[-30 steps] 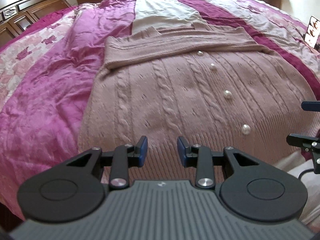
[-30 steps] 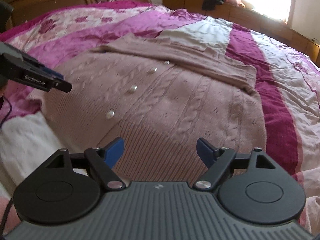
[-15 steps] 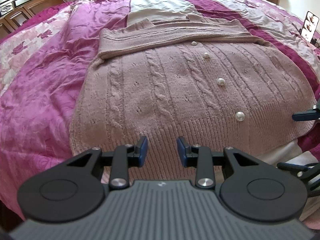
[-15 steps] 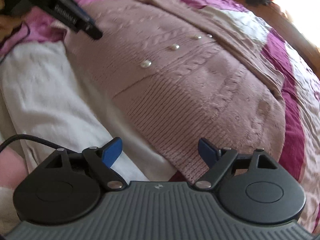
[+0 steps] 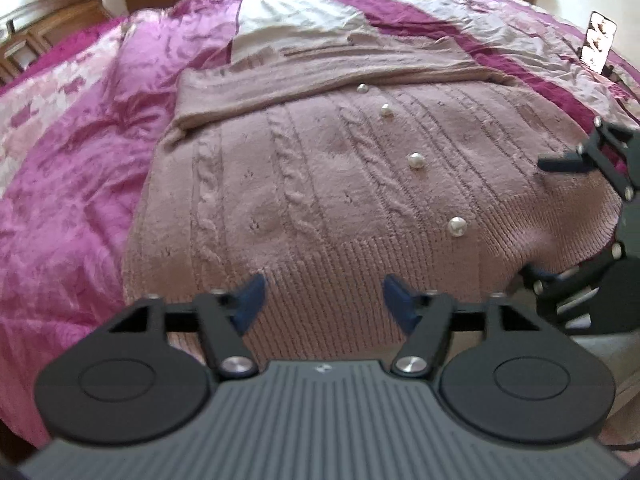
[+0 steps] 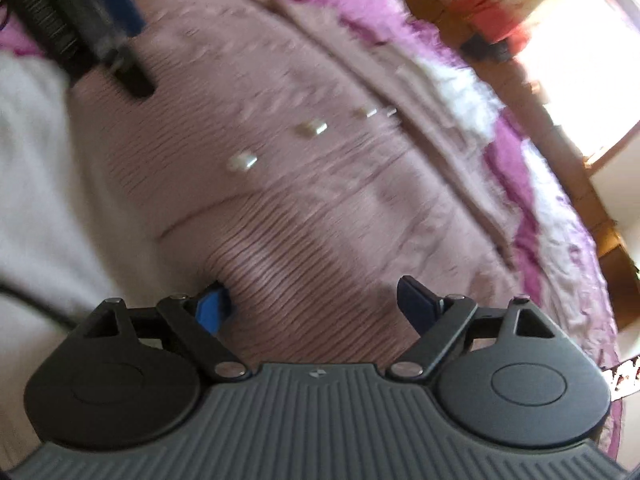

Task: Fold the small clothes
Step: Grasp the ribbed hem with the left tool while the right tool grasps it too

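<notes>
- A pink cable-knit cardigan (image 5: 320, 184) is laid flat, front up, on a magenta and cream bedspread (image 5: 72, 184), at the centre of the left wrist view.
- Four pearl buttons (image 5: 415, 160) are seen in a line running from 12 towards 5 o'clock down the front.
- A sleeve (image 5: 304, 76) is seen folded across the chest, at 12 o'clock of the body.
- The ribbed hem (image 5: 340, 272) is nearest, at 6 o'clock, just ahead of both tools.
- The left gripper (image 5: 323, 298) is held wide, with nothing between its jaws, over the hem left of the buttons.
- The right gripper (image 6: 308, 300) is likewise held wide and empty, at the hem's right part; its view is badly blurred, so contact with the knit cannot be told.
- In the left view the right tool is seen at 3 o'clock, by the cardigan's right edge.
- The knit is judged soft, thick and limp, moderately heavy for clothing; it would be expected to sag and stretch if lifted by a single point.
- Slipping is thought unlikely, as the ribbing gives grip.
- The hem is best taken at its two corners, both layers pinched together, and kept clear of the buttons, which could snag or be pulled.
</notes>
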